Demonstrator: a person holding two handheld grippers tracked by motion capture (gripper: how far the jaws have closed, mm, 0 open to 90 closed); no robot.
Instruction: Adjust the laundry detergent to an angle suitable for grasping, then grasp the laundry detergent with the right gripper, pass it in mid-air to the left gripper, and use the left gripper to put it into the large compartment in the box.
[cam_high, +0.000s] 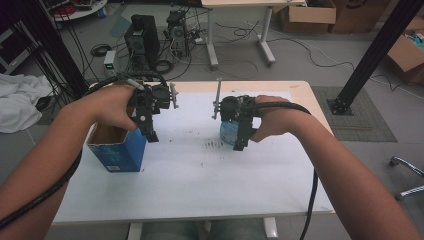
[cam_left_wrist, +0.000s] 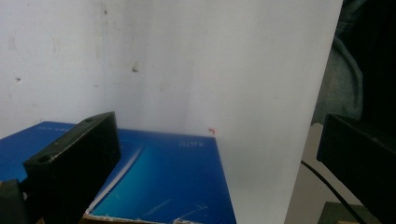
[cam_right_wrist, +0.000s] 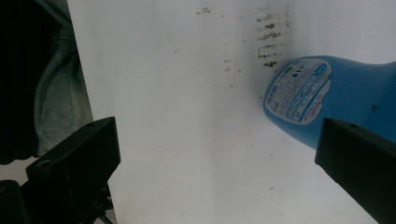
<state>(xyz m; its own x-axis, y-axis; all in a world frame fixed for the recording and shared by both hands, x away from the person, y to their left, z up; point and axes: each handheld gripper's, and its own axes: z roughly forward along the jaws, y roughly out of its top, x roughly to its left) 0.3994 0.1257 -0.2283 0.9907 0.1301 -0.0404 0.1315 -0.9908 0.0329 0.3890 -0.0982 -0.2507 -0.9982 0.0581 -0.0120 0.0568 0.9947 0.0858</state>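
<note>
Grippers both wide open, gripping nothing: my left gripper (cam_high: 150, 131) hangs beside the open blue box (cam_high: 117, 148) at the table's (cam_high: 200, 180) left, my right gripper (cam_high: 241, 141) beside the blue bottle (cam_right_wrist: 336, 100) lying mid-table, likely poised to lift each.

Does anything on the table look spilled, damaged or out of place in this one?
Yes: dark specks are scattered in rows on the white table cover, just left of the blue bottle. They look like dirt or residue. The blue box stands open-topped and looks intact.
</note>
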